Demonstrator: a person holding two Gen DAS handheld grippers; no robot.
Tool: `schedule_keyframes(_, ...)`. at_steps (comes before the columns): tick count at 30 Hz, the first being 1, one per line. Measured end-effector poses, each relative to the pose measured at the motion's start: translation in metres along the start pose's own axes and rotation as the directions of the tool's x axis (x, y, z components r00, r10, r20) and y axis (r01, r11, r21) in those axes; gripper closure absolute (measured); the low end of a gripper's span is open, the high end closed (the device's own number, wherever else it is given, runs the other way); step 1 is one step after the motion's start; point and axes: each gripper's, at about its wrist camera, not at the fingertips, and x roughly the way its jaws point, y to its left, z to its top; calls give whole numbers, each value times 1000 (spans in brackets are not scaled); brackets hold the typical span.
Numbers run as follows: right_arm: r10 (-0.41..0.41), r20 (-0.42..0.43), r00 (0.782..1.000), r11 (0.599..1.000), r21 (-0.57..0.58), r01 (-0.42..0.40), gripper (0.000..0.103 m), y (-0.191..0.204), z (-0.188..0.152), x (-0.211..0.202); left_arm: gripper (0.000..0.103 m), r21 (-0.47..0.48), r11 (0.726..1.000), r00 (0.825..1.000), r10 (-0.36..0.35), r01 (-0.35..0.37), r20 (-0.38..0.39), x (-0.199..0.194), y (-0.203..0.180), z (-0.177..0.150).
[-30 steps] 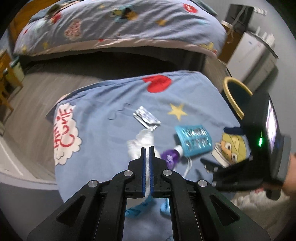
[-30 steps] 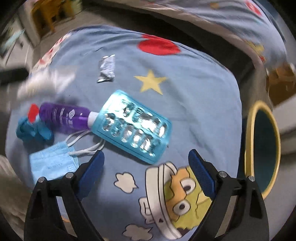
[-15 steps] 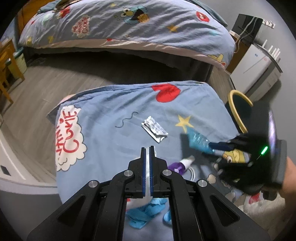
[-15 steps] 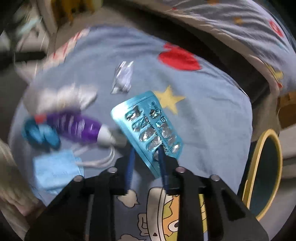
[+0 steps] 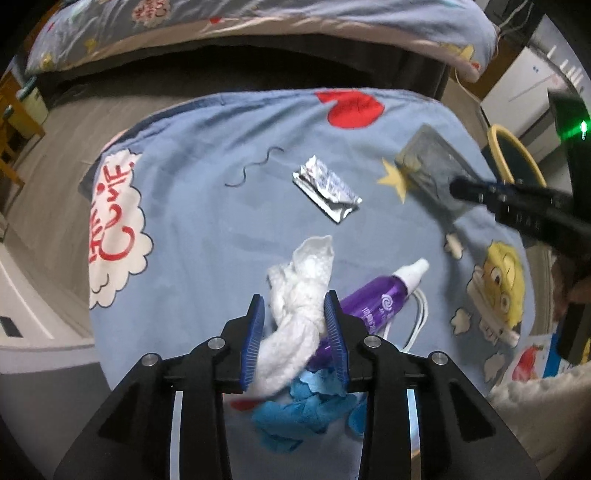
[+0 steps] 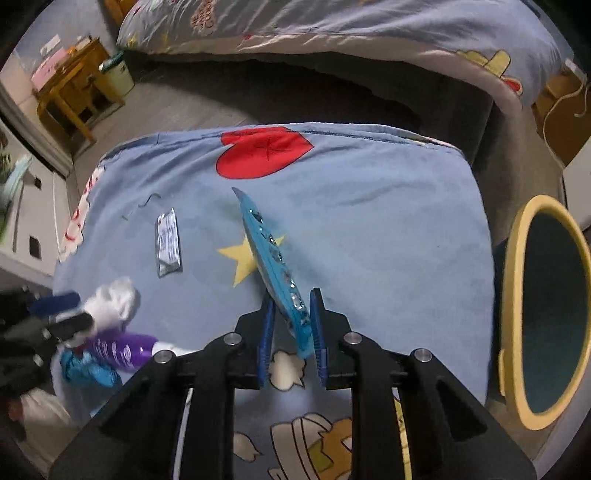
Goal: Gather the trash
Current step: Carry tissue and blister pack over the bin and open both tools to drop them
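Observation:
My left gripper [image 5: 295,325] is open around a crumpled white tissue [image 5: 299,291] lying on the blue cartoon sheet [image 5: 207,221]; its jaws straddle the tissue without squeezing it. My right gripper [image 6: 291,328] is shut on a blue blister pack [image 6: 273,258] and holds it on edge above the sheet. The pack also shows in the left wrist view [image 5: 432,166]. A silver foil wrapper [image 5: 325,186] lies mid-sheet. A purple bottle [image 5: 376,295], a blue glove [image 5: 299,410] and white mask loops [image 5: 419,317] lie near the tissue.
A yellow-rimmed bin [image 6: 546,306] stands off the sheet's right edge. A bed [image 6: 332,26] runs along the far side, with dark floor between. A wooden table [image 6: 70,85] stands far left. A white cabinet [image 5: 524,88] is at right.
My left gripper has opened and dropped around the white tissue. My right gripper has lifted the blister pack off the sheet and turned it on edge.

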Motion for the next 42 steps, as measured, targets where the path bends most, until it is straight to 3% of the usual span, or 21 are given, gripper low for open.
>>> schedule_keyframes(2, 8, 7, 1000, 1000, 4, -8, 86, 1, 2, 3, 68, 9, 1000, 1000, -9, 9, -6, 2, -1, 0)
schedule_keyframes(4, 21, 14, 1000, 1000, 5, -21, 90, 1, 4, 2, 81, 25, 999, 1000, -19, 20, -13, 1, -4, 0)
schedule_keyframes(7, 32, 29, 999, 999, 8, -32, 92, 3, 7, -3, 86, 46, 999, 1000, -8, 8, 1, -2, -7, 1)
schedule_keyframes(14, 6, 67, 998, 1000, -2, -6, 93, 4, 8, -34, 88, 40, 999, 992, -7, 2, 130, -34, -9, 13)
schedule_keyframes(19, 15, 127, 992, 1000, -5, -15, 93, -4, 8, -88, 88, 49, 999, 976, -22, 12, 218, -57, -22, 26)
schedule_keyframes(23, -38, 169, 985, 999, -31, 44, 93, -20, -2, -130, 88, 78, 997, 965, -43, 23, 261, -69, -38, 33)
schedule_keyframes(26, -51, 191, 980, 999, 10, 50, 93, -43, -20, -148, 88, 102, 994, 957, -64, 37, 282, -77, -53, 36)
schedule_keyframes(30, -27, 191, 981, 997, 78, 12, 93, -65, -32, -149, 88, 126, 991, 949, -86, 50, 303, -84, -74, 41)
schedule_keyframes(37, -75, 189, 979, 992, 117, 53, 93, -101, -42, -147, 88, 214, 974, 941, -133, 67, 312, -84, -125, 43)
schedule_keyframes(42, -146, 174, 974, 972, 208, 109, 93, -151, -46, -140, 88, 272, 957, 944, -181, 104, 276, -74, -167, 39)
